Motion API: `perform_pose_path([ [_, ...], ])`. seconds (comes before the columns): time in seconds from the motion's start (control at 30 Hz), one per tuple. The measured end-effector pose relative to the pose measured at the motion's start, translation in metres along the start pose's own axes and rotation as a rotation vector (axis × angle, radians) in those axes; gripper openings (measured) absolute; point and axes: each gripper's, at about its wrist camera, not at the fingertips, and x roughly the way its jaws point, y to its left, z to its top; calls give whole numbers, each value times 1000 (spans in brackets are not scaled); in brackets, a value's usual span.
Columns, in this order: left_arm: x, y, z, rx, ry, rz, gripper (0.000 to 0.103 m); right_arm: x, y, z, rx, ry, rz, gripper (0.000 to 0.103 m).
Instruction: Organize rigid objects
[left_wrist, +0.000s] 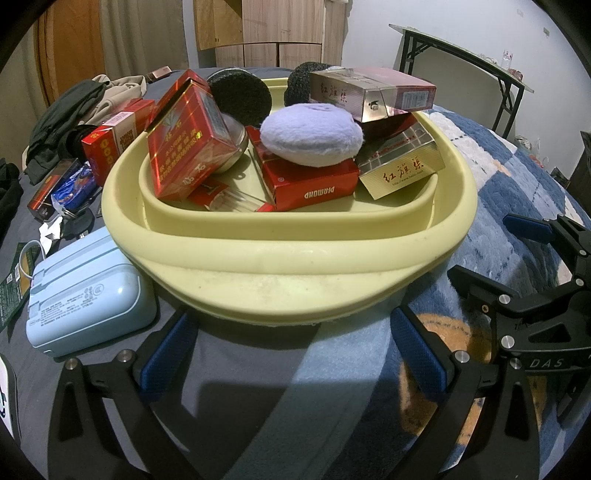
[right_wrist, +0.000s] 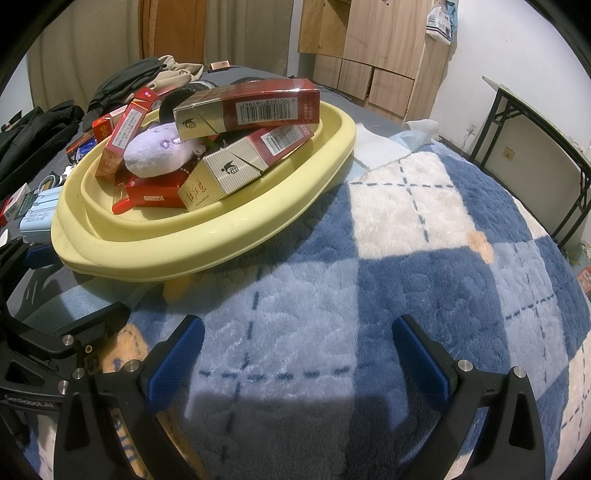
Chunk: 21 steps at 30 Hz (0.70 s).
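A pale yellow basin (left_wrist: 288, 254) sits on the bed, half on the grey sheet and half on the blue-and-white plaid blanket (right_wrist: 424, 258), and it is heaped with boxes. From the left gripper's side, a red and gold box (left_wrist: 188, 147) leans tilted against the basin's left wall, a red box marked DIAMOND (left_wrist: 310, 184) lies flat in the middle, and a lilac plush puff (left_wrist: 312, 134) rests on top of it. On the right, 2 gold-ended cigarette cartons are stacked, the lower one (left_wrist: 402, 166) slanting down to the basin floor and the upper one (left_wrist: 373, 94) lying across it. 2 dark round scrub pads (left_wrist: 240, 96) stand behind the pile. Just outside the basin to the left lie a light blue power bank (left_wrist: 88, 295) touching the rim, another red box (left_wrist: 114, 142), and a heap of dark clothes (left_wrist: 62, 122) farther back. The left gripper (left_wrist: 291, 354) hovers just short of the basin's near rim, its blue-padded fingers spread wide with nothing between them. The right gripper (right_wrist: 299, 358) hangs over the blanket, well to the right of the basin, fingers likewise wide apart and holding nothing.
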Motion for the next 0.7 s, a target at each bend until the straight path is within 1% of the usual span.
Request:
perform_pose_path([
  [0.7,-1,-1,-1,0,0,0,103,0,0,0,0,0,0,103],
])
